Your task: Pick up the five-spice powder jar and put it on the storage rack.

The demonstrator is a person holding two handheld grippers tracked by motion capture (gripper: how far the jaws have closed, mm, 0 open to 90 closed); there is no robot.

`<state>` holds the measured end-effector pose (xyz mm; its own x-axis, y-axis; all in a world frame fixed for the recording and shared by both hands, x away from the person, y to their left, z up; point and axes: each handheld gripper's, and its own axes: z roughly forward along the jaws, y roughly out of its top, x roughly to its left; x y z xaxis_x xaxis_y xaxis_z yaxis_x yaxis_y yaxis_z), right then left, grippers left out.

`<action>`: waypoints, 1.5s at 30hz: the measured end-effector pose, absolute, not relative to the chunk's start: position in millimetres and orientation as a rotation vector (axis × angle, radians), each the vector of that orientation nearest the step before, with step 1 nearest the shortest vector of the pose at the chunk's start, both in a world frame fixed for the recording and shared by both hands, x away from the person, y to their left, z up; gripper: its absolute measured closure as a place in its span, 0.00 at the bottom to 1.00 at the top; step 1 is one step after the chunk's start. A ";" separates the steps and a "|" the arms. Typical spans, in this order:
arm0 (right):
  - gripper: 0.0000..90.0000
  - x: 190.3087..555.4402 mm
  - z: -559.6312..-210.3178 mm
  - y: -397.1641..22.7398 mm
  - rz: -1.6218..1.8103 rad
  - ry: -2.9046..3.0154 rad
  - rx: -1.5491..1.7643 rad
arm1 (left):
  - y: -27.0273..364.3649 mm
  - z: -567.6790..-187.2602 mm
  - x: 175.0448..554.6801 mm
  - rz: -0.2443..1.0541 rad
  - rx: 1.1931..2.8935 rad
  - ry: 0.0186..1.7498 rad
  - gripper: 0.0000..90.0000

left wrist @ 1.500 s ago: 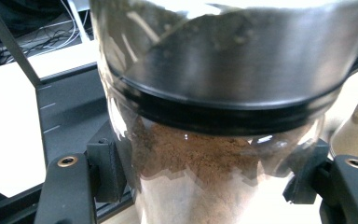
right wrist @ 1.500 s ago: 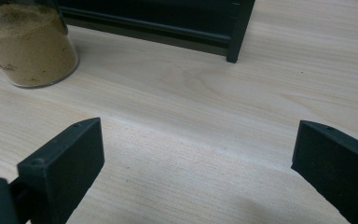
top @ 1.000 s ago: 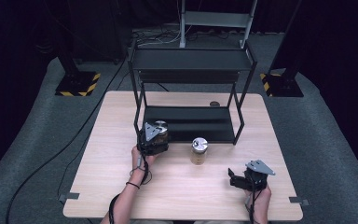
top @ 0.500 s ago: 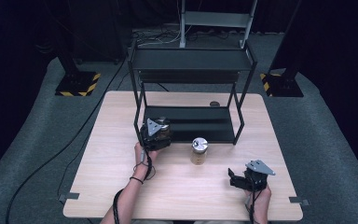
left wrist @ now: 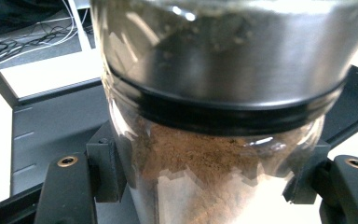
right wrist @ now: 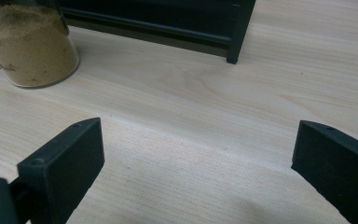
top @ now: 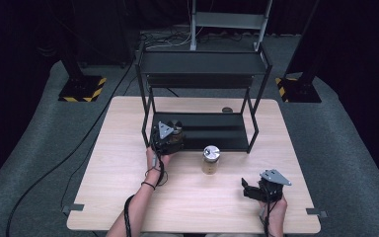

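Left claw clamped on a jar of brown powder, poised at the rack's lower shelf: placing step; next, setting down level, then releasing. Mid-counter, a second jar waiting. Right claw spread wide, empty, resting low.

A black shelf rack stands on the wooden table. The left gripper sits at the left end of the rack's bottom shelf, closed on a jar. A second jar stands just in front of the rack. The right gripper rests well in front of the rack, toward its right end.
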<state>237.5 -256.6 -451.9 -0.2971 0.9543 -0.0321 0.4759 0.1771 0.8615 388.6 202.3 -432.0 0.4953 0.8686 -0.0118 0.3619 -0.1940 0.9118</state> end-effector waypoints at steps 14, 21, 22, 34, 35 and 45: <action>0.01 237.3 -452.0 -256.7 1.038 1.863 1.344 | 193.4 -436.4 403.4 0.644 1.779 1.059 0.35; 0.01 237.3 -452.0 -256.6 1.038 1.863 1.343 | 191.9 -438.9 411.3 0.618 1.764 1.089 0.35; 0.01 237.3 -452.0 -256.6 1.038 1.863 1.343 | 191.9 -438.9 411.3 0.618 1.764 1.089 0.35; 0.01 237.3 -452.1 -257.1 1.041 1.865 1.342 | 185.0 -444.4 418.3 0.616 1.733 1.141 0.35; 0.01 237.3 -452.1 -257.1 1.041 1.865 1.343 | 184.6 -444.8 418.7 0.617 1.731 1.144 0.35; 0.01 237.4 -452.1 -257.6 1.043 1.865 1.343 | 179.3 -451.6 421.6 0.621 1.715 1.163 0.35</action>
